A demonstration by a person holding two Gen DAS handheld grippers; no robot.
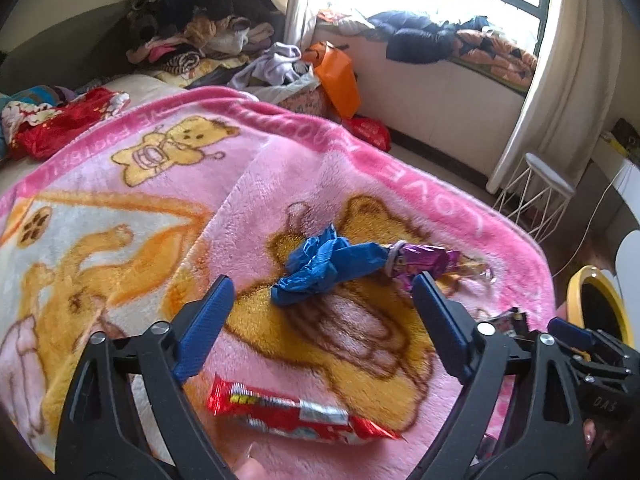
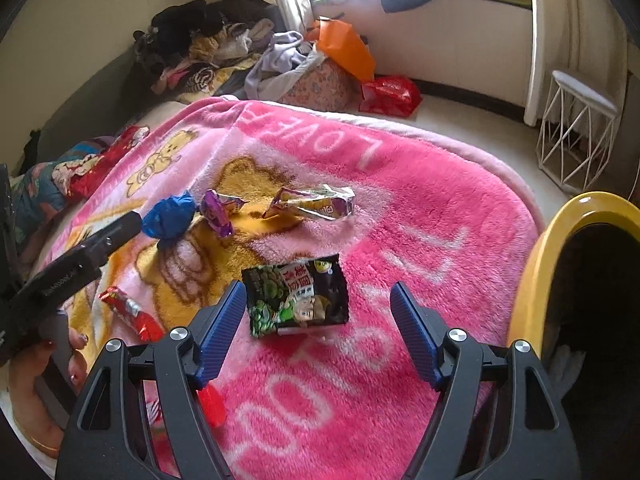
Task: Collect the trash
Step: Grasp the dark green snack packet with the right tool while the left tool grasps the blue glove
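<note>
Approaching with both claws open and empty: the left claw is aimed at the blue wad, the right claw at the green packet on the blanket; each should be lowered squarely before closing.
</note>
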